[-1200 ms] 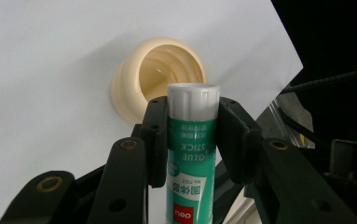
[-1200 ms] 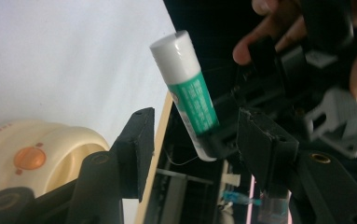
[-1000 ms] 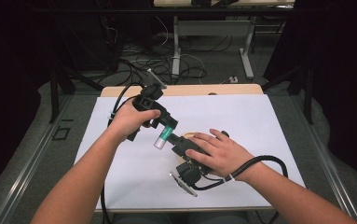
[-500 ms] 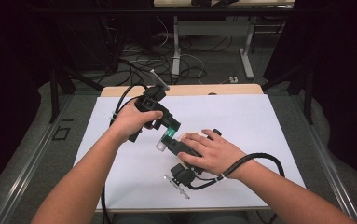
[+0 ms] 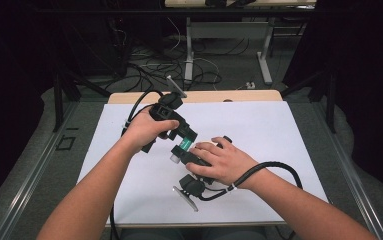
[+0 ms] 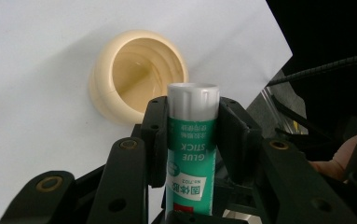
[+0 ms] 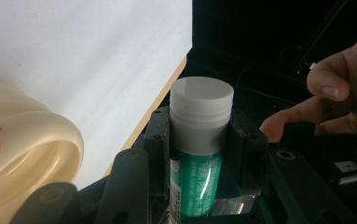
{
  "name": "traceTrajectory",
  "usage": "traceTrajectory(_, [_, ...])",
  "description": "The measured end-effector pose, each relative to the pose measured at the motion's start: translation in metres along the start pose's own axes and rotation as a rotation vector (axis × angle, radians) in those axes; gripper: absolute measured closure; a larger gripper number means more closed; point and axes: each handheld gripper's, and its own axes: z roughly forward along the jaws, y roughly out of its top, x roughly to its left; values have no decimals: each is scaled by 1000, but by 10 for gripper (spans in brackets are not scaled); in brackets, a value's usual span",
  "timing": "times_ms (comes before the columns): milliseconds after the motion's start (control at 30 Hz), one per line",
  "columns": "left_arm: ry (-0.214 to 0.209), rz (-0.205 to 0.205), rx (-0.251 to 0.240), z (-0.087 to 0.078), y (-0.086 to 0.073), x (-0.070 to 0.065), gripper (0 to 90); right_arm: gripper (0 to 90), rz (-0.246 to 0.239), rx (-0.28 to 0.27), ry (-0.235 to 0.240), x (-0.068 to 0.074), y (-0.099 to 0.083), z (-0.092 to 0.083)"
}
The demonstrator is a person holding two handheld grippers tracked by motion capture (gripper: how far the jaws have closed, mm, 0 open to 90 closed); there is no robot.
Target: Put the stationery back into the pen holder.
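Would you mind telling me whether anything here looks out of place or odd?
One thing: the glue stick is clamped from both ends at once, by the left gripper and the right gripper, and held above the white table sheet. The cream bowl sits intact; nothing looks spilled.

Both grippers are showing black linked jaws with brass-coloured pivot screws; ribbed black cable (image 5: 269, 167) is trailing behind right gripper (image 5: 199, 167); forearms are going sleeveless.

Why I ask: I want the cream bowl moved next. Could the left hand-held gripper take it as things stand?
Probably not: the left hand-held gripper is shut on the glue stick, so nothing free can close on the cream bowl lying beyond it.
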Motion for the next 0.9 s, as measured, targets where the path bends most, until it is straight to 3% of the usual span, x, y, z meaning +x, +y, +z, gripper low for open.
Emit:
traceTrajectory(33, [0, -2, -4, 0, 0, 0, 658, 647, -3, -1, 18, -1, 0, 1])
traceTrajectory(200, [4, -3, -15, 0, 0, 0, 652, 650, 2, 6, 19, -1, 0, 1])
traceTrajectory(267, [19, -1, -26, 0, -1, 0, 610, 650, 8, 1, 24, -2, 0, 1])
traceTrajectory(467, [35, -6, -83, -3, -3, 4, 533, 650, 30, -7, 31, -1, -1, 2])
traceTrajectory(500, [48, -10, -119, -6, -5, 6, 504, 650, 55, -7, 40, 0, -3, 1])
traceTrajectory(533, [60, -7, -138, -8, -6, 7, 498, 650, 49, -18, 37, 0, -4, 2])
traceTrajectory(600, [91, 11, -178, -11, -8, 10, 469, 651, 89, -12, 44, 3, -6, 2])
traceTrajectory(633, [125, 25, -195, -12, -9, 11, 448, 650, 131, 9, 41, 6, -7, 0])
traceTrajectory(733, [201, 75, -235, -16, -13, 13, 417, 651, 194, 11, 34, 8, -11, -3])
traceTrajectory(767, [201, 75, -235, -16, -13, 13, 414, 651, 194, 11, 34, 8, -11, -3])
traceTrajectory(833, [234, 132, -272, -19, -17, 16, 405, 650, 269, 11, 15, 9, -17, -7])
traceTrajectory(900, [243, 141, -284, -20, -18, 17, 381, 650, 318, 9, 11, 10, -21, -9])
